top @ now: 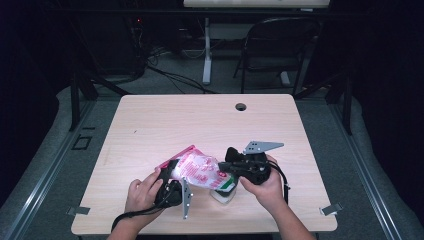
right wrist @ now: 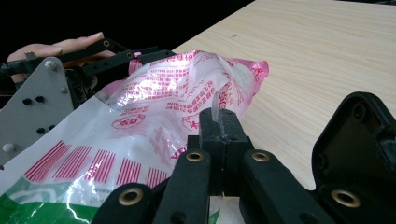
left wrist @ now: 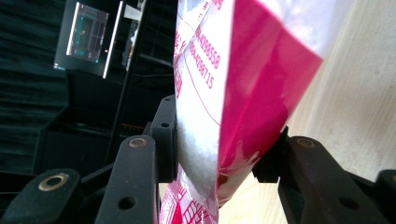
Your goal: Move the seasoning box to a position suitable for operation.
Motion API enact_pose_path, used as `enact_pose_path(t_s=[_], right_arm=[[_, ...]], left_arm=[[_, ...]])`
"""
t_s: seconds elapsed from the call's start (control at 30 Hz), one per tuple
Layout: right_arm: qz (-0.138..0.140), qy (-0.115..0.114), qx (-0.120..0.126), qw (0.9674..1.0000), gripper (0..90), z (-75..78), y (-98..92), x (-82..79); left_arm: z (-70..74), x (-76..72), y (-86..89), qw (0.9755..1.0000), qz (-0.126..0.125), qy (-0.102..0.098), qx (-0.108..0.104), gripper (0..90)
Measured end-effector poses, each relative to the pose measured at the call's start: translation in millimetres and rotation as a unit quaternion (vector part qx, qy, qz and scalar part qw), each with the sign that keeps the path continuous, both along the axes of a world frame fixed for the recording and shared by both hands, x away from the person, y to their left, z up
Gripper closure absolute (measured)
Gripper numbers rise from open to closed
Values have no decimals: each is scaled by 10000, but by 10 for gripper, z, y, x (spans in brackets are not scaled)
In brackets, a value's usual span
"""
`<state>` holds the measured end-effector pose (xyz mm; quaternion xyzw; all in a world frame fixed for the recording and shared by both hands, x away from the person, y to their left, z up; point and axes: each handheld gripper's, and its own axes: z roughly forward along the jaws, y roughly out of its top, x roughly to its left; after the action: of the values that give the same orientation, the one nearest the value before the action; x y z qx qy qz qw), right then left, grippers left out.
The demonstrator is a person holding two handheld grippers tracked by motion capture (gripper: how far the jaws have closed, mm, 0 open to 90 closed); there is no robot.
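Observation:
A clear plastic bag (top: pixel 199 170) printed in pink, with a solid pink end and a green-printed end, lies near the table's front edge between both grippers. My left gripper (top: pixel 170 168) is shut on the pink end; in the left gripper view the bag (left wrist: pixel 243 93) stands pinched between the two pads of the left gripper (left wrist: pixel 219 154). My right gripper (top: pixel 224 165) points left from the right hand. In the right gripper view the jaws of the right gripper (right wrist: pixel 219 126) are pressed together on a thin fold of the bag's (right wrist: pixel 154 116) clear film. The green end (top: pixel 225 189) rests on the table.
The wooden table (top: pixel 200 120) has a round cable hole (top: pixel 241 106) near its far edge. Metal clips (top: pixel 331 209) sit at the front corners. A folding chair (top: pixel 280 45) and a desk leg (top: pixel 206 50) stand on the floor behind. A lit screen (left wrist: pixel 86 37) hangs in the dark background.

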<state>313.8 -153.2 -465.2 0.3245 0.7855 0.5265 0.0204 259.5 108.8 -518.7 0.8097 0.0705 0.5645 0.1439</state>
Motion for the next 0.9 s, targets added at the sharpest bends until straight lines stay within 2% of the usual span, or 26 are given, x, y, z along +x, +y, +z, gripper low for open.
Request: enact_pose_path(t_s=[0.37,0.9], right_arm=[[-14,37,-16,10000,900,-39,-1,14],[-89,45,44,9999,900,-62,-27,37]], left_arm=[[2,6,-12,9992,-20,-221,339,611],[3,17,-42,9969,-36,-472,629,613]])
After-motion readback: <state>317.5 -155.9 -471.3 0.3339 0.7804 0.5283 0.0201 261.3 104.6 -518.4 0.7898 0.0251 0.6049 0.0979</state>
